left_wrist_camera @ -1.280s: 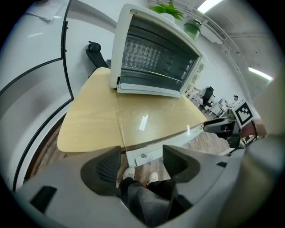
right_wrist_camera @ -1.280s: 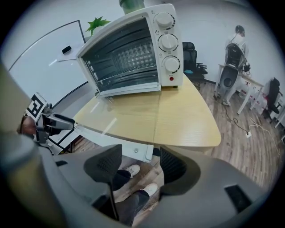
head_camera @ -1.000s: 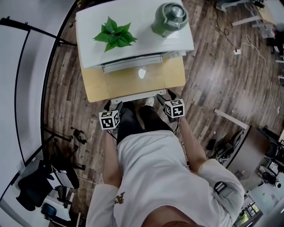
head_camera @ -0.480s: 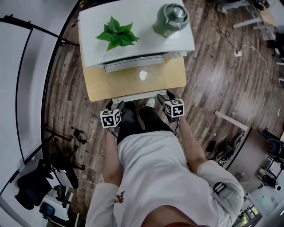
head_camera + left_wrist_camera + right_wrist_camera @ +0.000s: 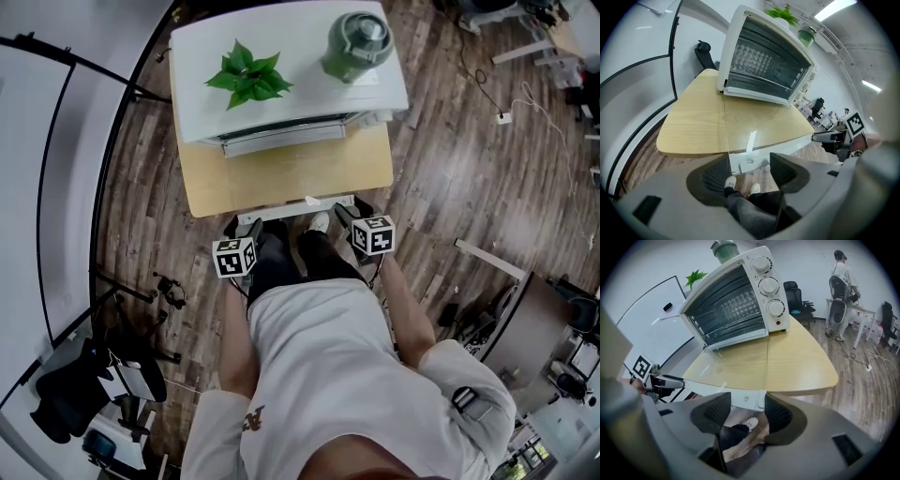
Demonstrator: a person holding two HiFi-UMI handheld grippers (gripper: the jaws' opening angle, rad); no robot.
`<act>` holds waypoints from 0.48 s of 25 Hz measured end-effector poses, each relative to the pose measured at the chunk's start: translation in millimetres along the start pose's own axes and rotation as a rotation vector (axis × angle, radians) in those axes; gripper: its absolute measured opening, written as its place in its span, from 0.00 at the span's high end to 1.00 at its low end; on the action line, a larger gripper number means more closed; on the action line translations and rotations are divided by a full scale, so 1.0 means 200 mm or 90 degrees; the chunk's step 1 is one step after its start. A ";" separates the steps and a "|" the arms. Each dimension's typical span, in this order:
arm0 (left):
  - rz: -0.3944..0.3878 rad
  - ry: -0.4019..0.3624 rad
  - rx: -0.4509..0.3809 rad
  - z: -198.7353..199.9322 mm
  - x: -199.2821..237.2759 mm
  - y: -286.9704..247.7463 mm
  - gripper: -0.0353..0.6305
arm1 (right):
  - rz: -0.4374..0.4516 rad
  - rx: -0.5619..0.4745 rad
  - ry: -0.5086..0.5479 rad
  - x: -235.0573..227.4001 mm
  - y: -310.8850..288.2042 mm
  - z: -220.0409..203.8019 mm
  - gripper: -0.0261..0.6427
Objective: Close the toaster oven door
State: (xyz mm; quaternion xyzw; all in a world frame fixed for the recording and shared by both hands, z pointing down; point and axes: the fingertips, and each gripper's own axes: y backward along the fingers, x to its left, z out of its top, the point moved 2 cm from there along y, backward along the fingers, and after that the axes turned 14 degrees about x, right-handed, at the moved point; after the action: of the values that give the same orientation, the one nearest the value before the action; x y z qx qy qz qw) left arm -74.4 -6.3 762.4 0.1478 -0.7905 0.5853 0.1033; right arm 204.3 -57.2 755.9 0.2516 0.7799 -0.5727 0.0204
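Your left gripper (image 5: pixel 749 165) had its jaws apart, just closing in a little, with the left end of the white door handle (image 5: pixel 292 208) between them unclamped. Your right gripper (image 5: pixel 746 405) stood equally wide around the handle's right end, and each marker cube (image 5: pixel 233 257) bore black-and-white square patterns. Beyond, the glass door (image 5: pixel 736 363) lay flat, fully open over the wooden table (image 5: pixel 806 366), hinged to the white toaster oven (image 5: pixel 708 273), whose dials (image 5: pixel 768 286) had print too small to read.
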 end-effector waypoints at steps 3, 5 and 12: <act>0.004 -0.003 -0.010 0.01 -0.01 0.04 0.55 | 0.006 -0.006 -0.002 0.01 0.04 0.01 0.61; 0.004 -0.004 -0.018 0.01 -0.02 0.06 0.55 | 0.011 -0.012 -0.005 0.02 0.06 0.02 0.61; -0.001 0.004 -0.037 0.04 -0.05 0.15 0.54 | 0.028 -0.024 -0.009 0.05 0.14 0.05 0.61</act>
State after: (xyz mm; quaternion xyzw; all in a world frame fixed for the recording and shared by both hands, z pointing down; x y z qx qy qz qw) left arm -75.8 -5.4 730.6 0.1439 -0.8064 0.5628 0.1106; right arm 204.7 -56.5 723.5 0.2640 0.7846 -0.5593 0.0432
